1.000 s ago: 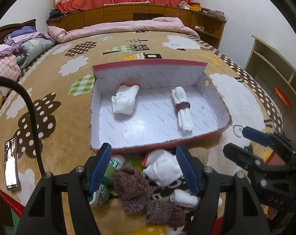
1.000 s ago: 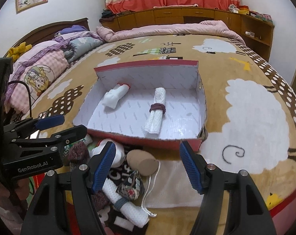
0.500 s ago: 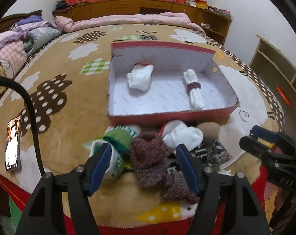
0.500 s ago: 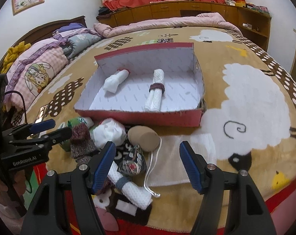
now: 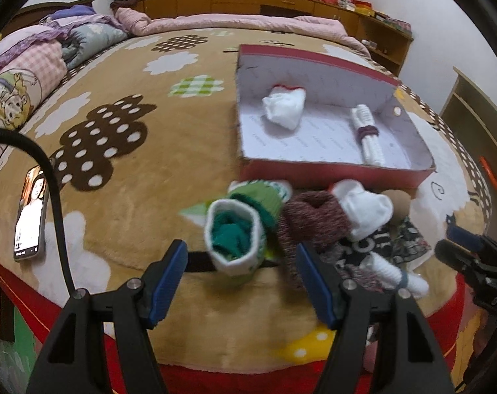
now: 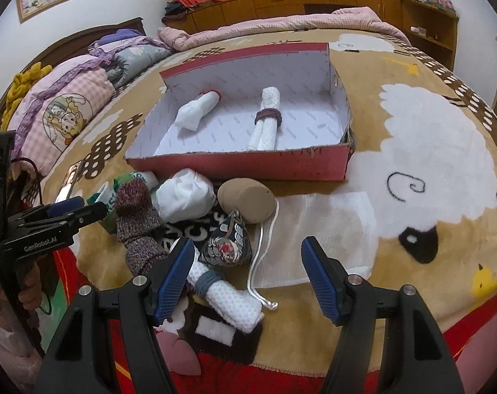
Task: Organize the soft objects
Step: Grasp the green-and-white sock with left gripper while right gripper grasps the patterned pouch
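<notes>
- So far, two soft things lie inside the red box (image 6: 248,164): a bundled white sock (image 6: 199,110) toward its left and a rolled white towel (image 6: 266,121) tied with a dark band near the middle. The rest of the box floor is bare.
- Most of the work looks undone. A pile sits on the blanket just in front of the box: a green-and-white sock bundle (image 5: 238,239), a maroon knitted sock (image 6: 135,216), a white sock ball (image 6: 186,197), a tan pouch (image 6: 247,198) with a white cord, a dark patterned pouch (image 6: 227,243), and a second rolled towel (image 6: 228,295) nearest the camera.
- The left gripper (image 5: 242,282) is spread wide and empty, the green-and-white bundle just ahead between its blue pads, untouched.
- The right gripper (image 6: 248,275) is likewise spread and holds nothing, hovering over a flat white cloth (image 6: 317,229) beside the patterned pouch.
- By my judgement, roughly a quarter is done; six or so items await the box.
</notes>
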The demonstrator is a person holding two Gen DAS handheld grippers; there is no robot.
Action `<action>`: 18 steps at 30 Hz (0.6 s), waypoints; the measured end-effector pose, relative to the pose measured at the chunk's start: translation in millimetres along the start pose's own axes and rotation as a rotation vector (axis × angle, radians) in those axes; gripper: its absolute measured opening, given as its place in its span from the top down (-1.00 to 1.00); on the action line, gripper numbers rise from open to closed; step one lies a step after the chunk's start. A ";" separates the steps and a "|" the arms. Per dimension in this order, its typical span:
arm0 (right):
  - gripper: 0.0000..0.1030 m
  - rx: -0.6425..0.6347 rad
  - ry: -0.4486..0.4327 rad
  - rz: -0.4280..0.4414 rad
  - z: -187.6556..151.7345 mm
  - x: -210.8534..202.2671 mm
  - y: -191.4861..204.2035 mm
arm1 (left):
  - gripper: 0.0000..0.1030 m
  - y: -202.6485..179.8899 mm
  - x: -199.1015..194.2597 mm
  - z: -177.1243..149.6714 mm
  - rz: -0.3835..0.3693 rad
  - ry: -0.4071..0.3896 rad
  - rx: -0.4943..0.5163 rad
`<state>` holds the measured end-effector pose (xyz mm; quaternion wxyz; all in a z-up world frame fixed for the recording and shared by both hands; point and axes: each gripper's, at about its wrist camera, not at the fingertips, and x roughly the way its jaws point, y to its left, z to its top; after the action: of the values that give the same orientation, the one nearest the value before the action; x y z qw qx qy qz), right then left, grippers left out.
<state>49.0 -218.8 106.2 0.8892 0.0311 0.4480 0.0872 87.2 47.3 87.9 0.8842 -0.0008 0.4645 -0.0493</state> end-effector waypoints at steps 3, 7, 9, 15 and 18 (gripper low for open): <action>-0.34 0.002 0.007 0.004 -2.5 2.2 0.3 | -0.40 5.1 5.8 -2.1 0.009 0.009 -0.013; -0.34 -0.004 0.016 0.006 -4.8 5.3 2.1 | -0.40 10.4 12.6 -4.3 0.009 0.015 -0.031; -0.34 -0.008 0.022 0.009 -5.9 7.2 3.6 | -0.40 11.7 15.1 -4.9 0.007 0.011 -0.035; -0.34 -0.017 0.036 0.017 -7.6 13.1 8.9 | -0.39 12.5 24.6 -5.6 -0.010 0.018 -0.049; -0.34 -0.021 0.043 0.019 -8.4 15.8 10.9 | -0.28 12.7 29.0 -7.5 -0.019 0.021 -0.053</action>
<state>50.0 -205.3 90.1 0.8787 0.0243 0.4659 0.1008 98.4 57.7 59.2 0.8785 -0.0280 0.4748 -0.0452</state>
